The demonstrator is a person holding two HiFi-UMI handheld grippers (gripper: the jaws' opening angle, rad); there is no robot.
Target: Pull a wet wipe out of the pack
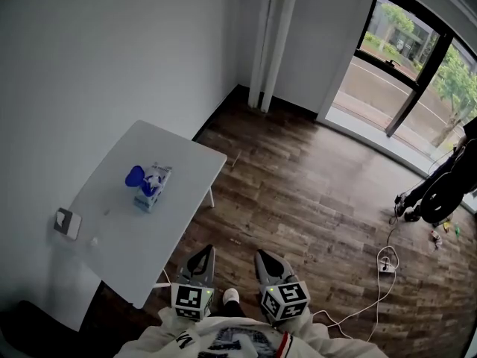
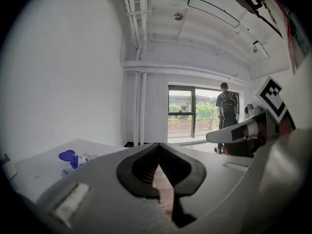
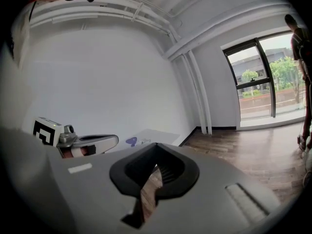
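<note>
The wet wipe pack (image 1: 151,185) stands on the white table (image 1: 179,200) at the left of the head view, its blue lid flipped up. Both grippers hang low in front of me over the wooden floor, well short of the table. My left gripper (image 1: 200,263) has its jaws together with nothing between them, and so does my right gripper (image 1: 270,265). In the left gripper view the pack (image 2: 73,161) lies far off to the left of the gripper (image 2: 158,145). From the right gripper (image 3: 156,145) the pack (image 3: 135,141) is a small shape on the distant table.
A small white device (image 1: 67,223) lies near the table's left edge. On the floor at the right run a cable and a power strip (image 1: 386,263). A person (image 1: 447,177) stands by the large window. White pipes (image 1: 270,43) climb the far corner.
</note>
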